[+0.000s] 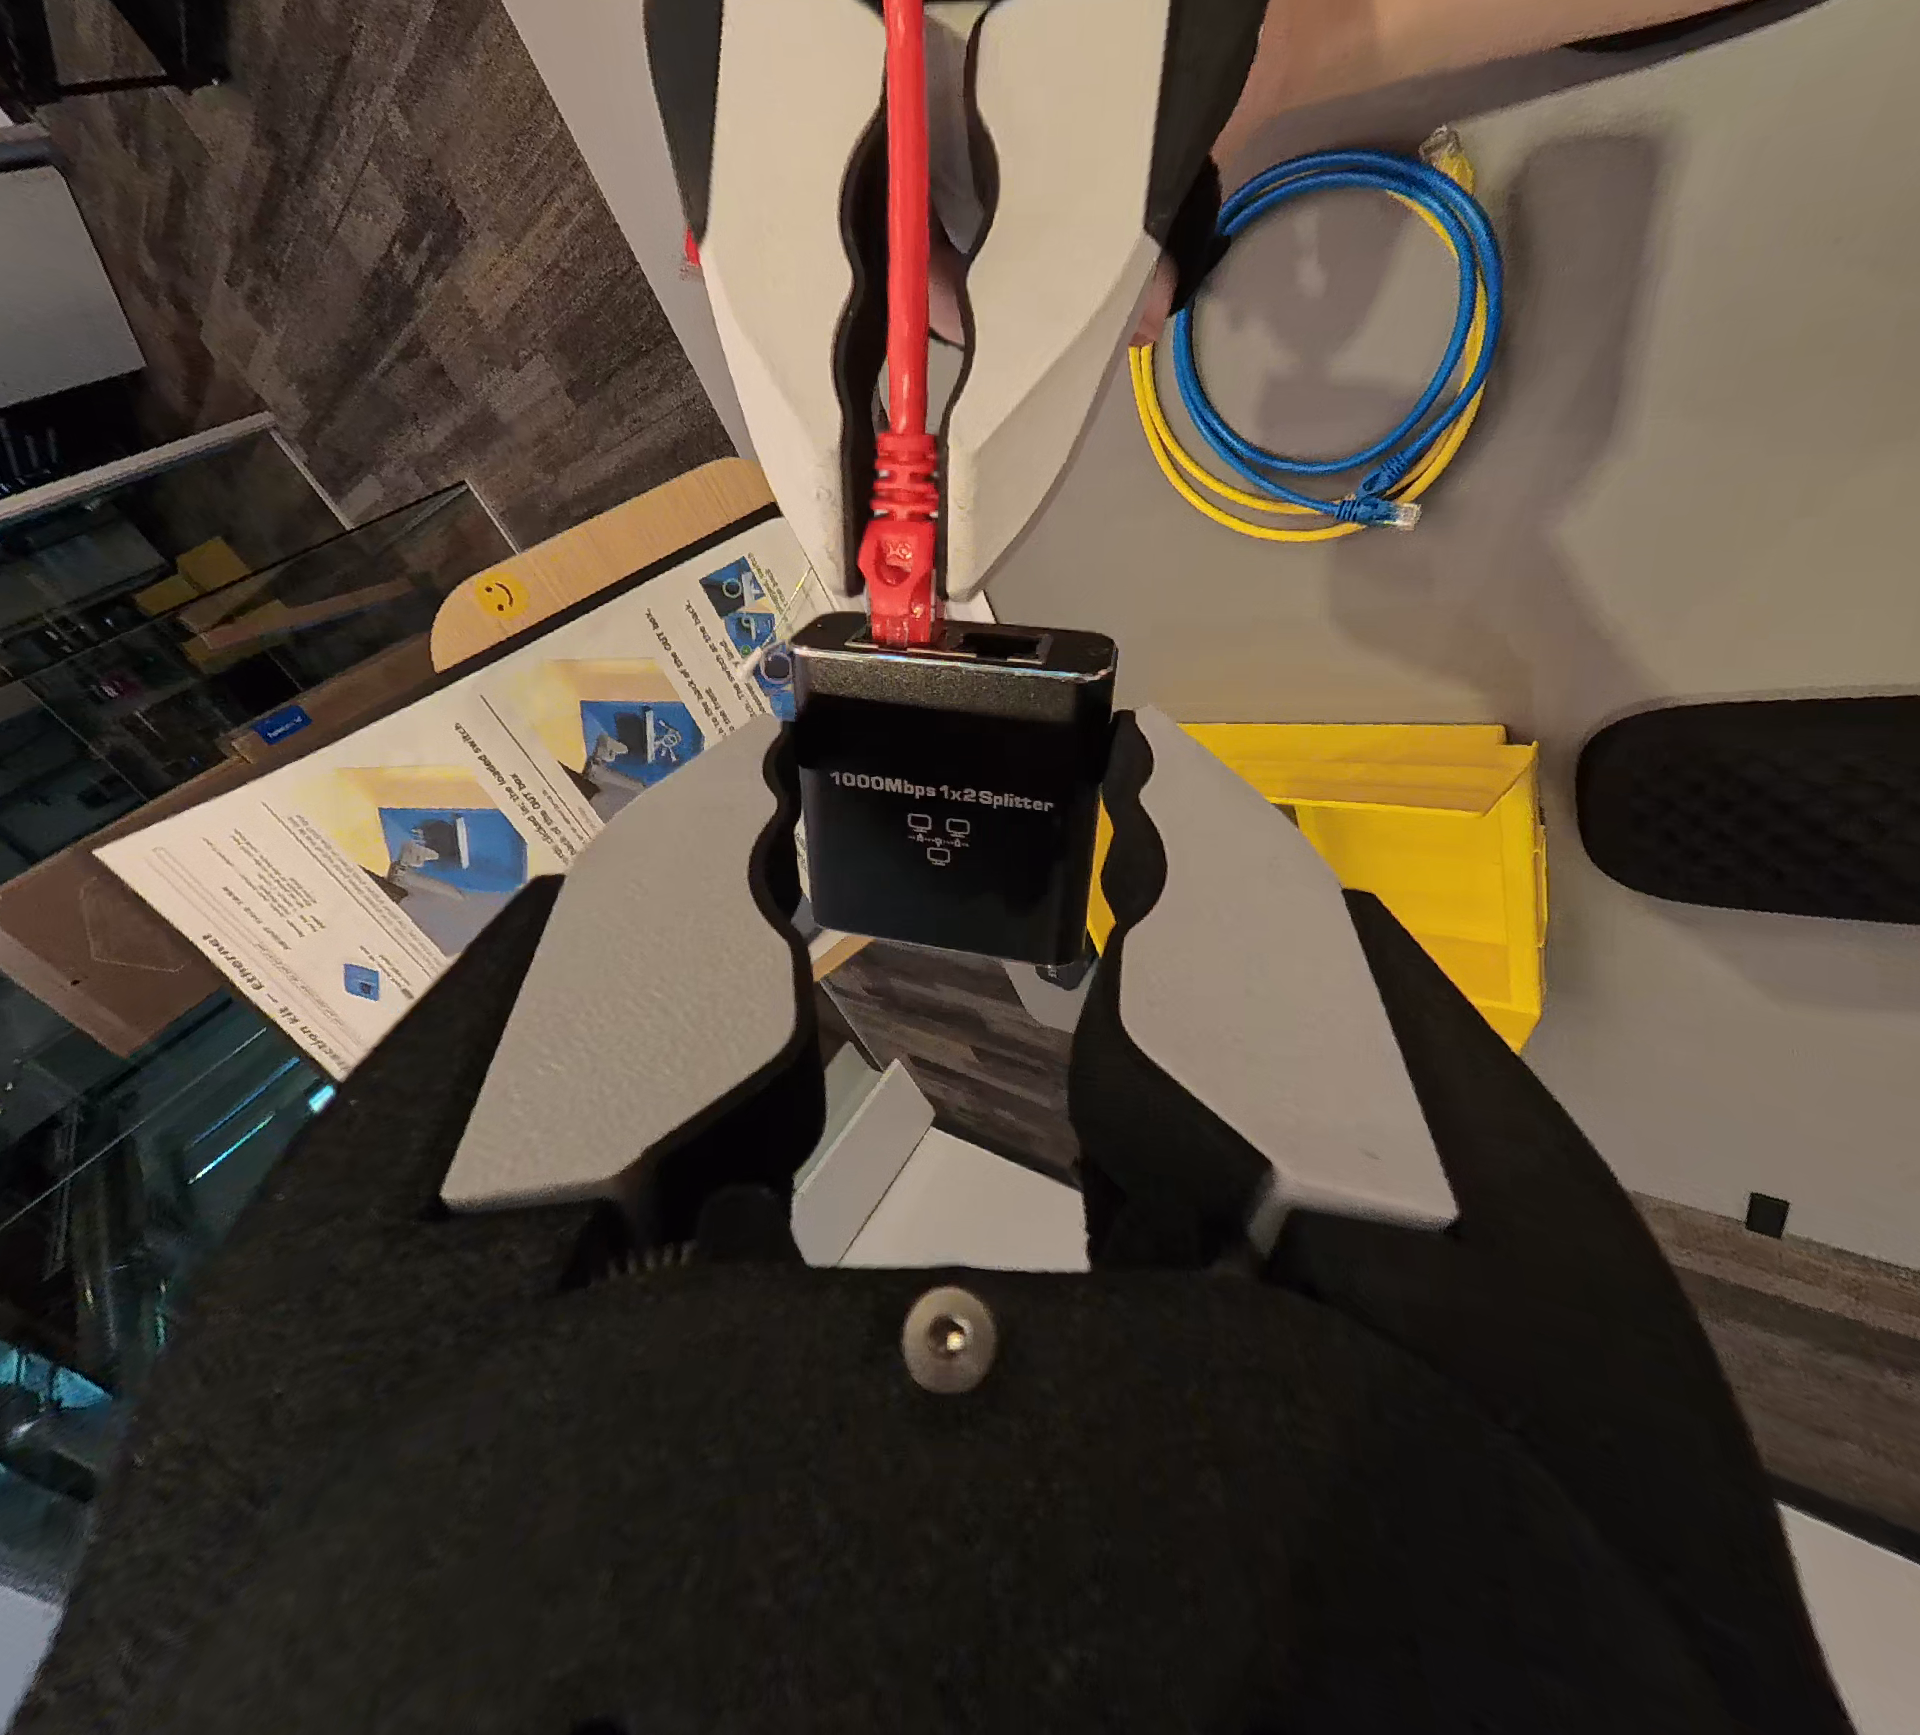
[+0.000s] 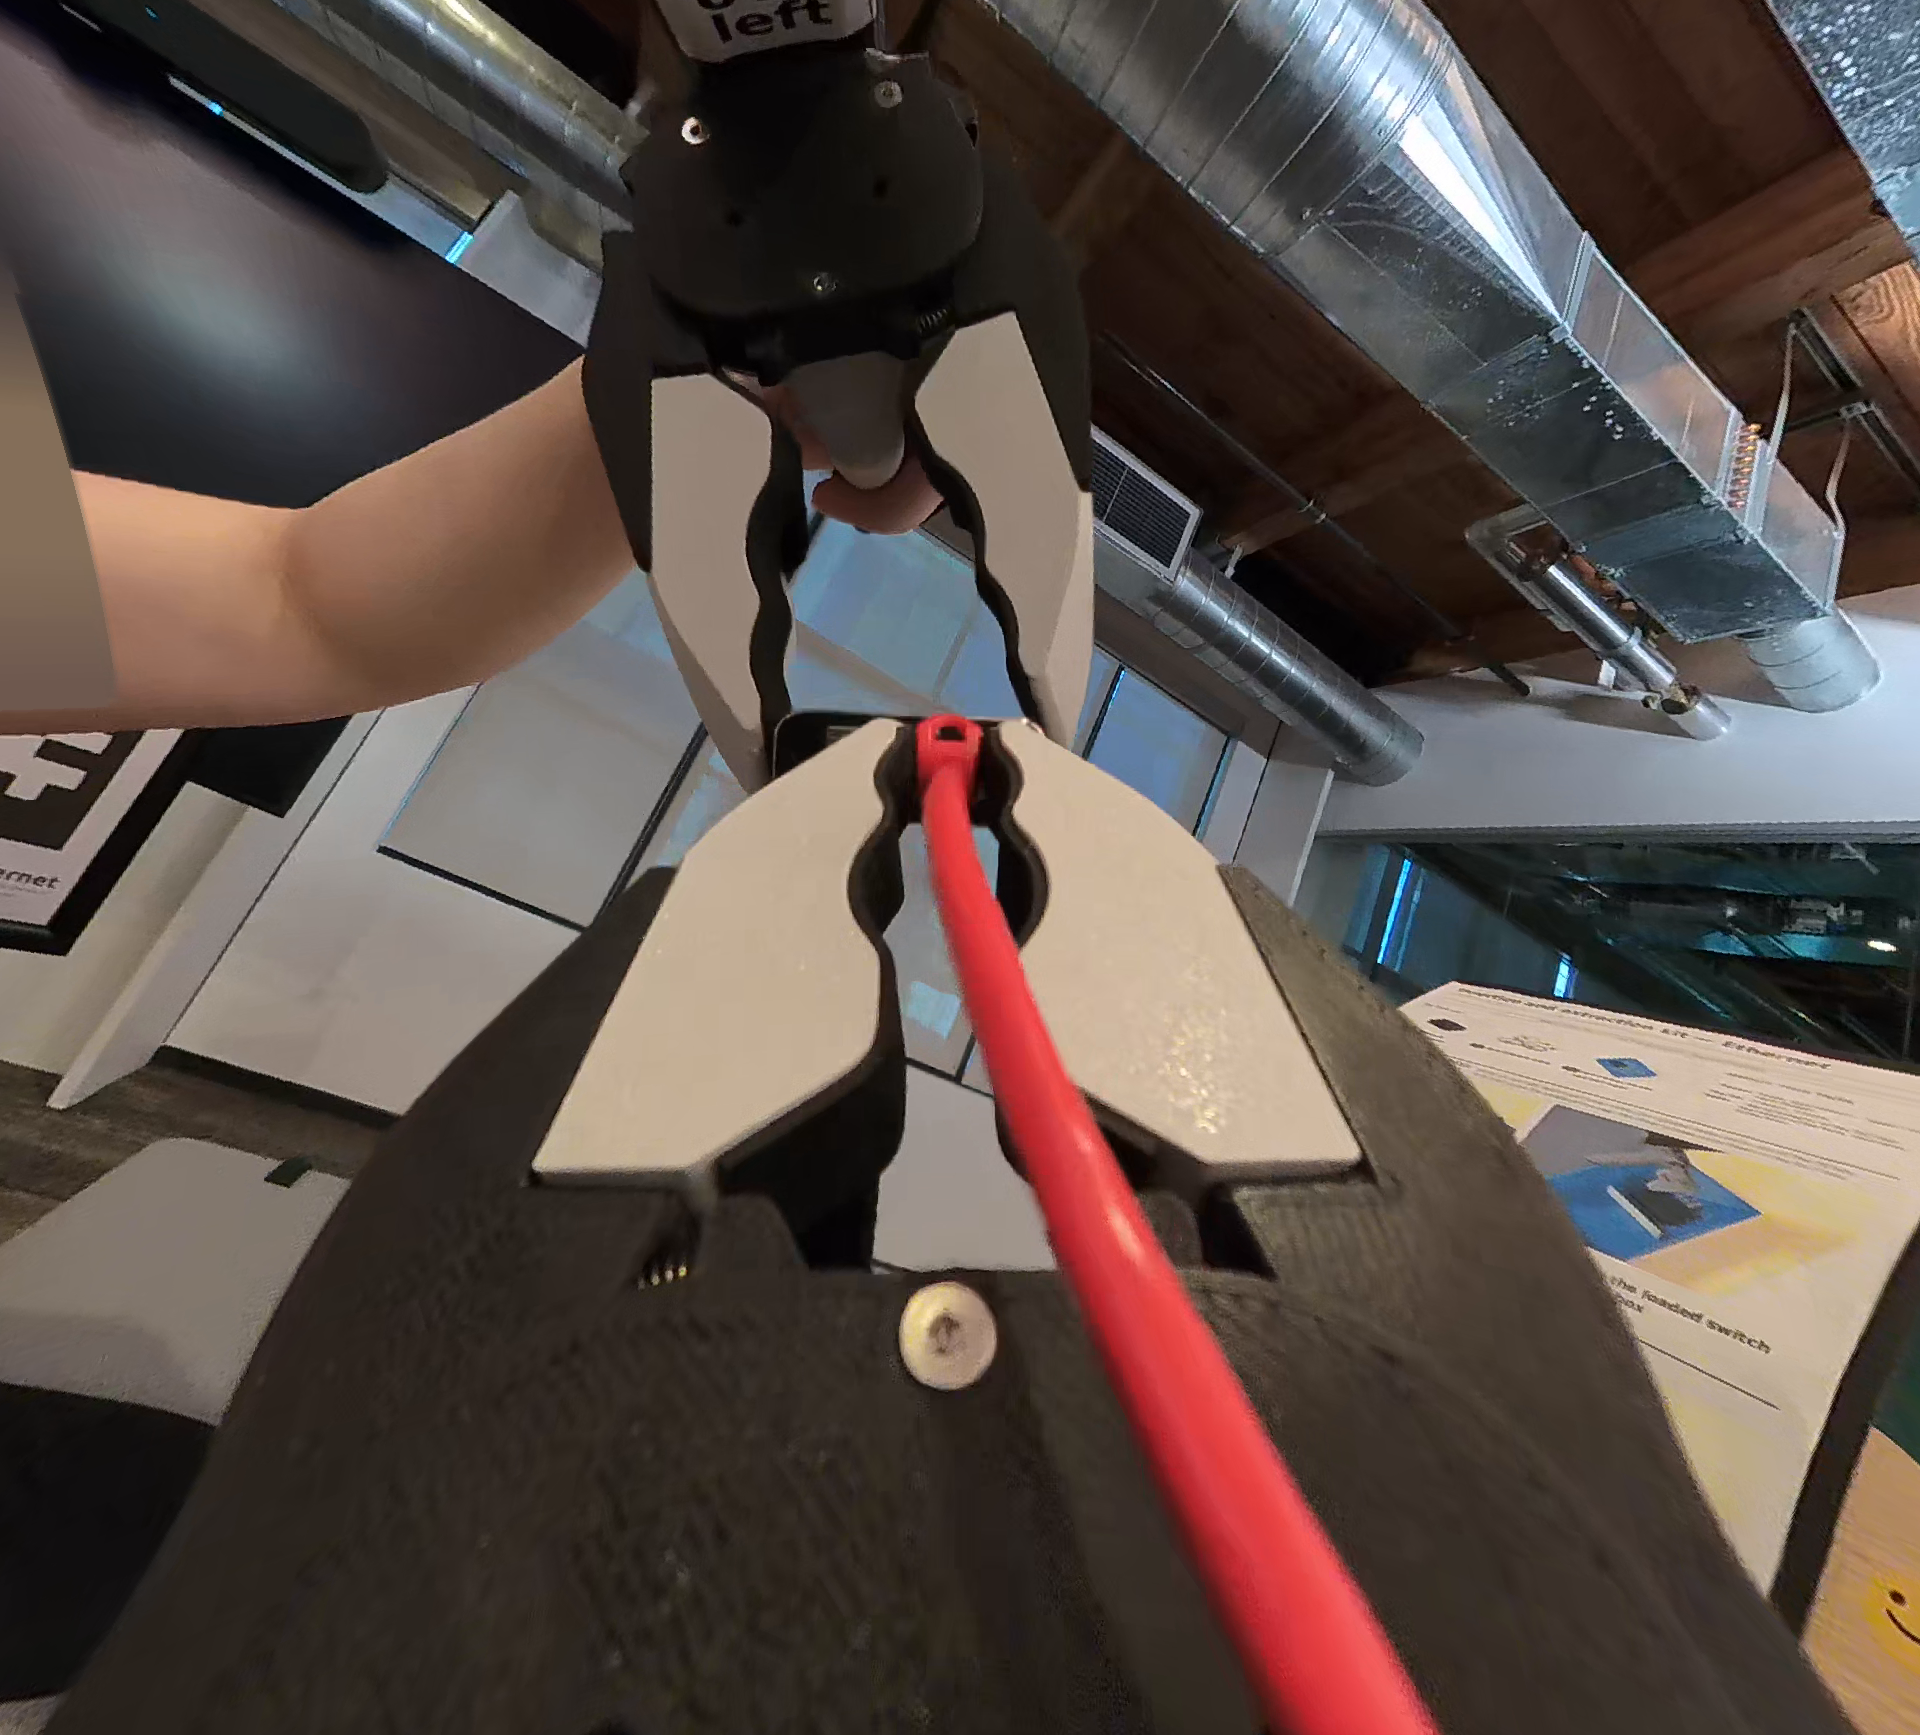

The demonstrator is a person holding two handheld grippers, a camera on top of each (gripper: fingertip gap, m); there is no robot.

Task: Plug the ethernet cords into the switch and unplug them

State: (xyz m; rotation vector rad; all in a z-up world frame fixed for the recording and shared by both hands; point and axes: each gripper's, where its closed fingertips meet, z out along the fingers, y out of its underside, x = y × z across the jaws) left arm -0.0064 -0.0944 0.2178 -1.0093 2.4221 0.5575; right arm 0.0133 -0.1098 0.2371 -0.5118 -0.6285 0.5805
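Seating that red plug (image 1: 896, 579) squarely is the whole game right now, judging by how things sit. Its tip is already in the left-hand port of the black switch (image 1: 951, 792), right at the tips of the right gripper (image 2: 948, 740), whose fingers are nearly closed and pinched on the plug's ribbed boot. Whether it has clicked home can't be told from either view. If it's going in, the push probably wants to run straight down the plug's length with no sideways twist, since the port is snug and the latch tab needs to line up. If it's coming out, the tab would need pressing first, and the pinch on the boot may not reach it.

The switch is held up off the table between the fingers of the left gripper (image 1: 951, 838), which are spread about as wide as the switch's body and pressing on its two side faces. Its port end points away from that gripper, straight at the other one. So the switch's long axis, the plug and the red cord (image 1: 902, 127) all sit roughly on one line running from one gripper to the other.

The second port, just right of the plug, looks empty. Off to the right of the fingers, a blue cord (image 1: 1351, 314) and yellow cord (image 1: 1226, 501) lie coiled on the grey table (image 1: 1714, 490), with a yellow bin (image 1: 1455, 854) nearer.
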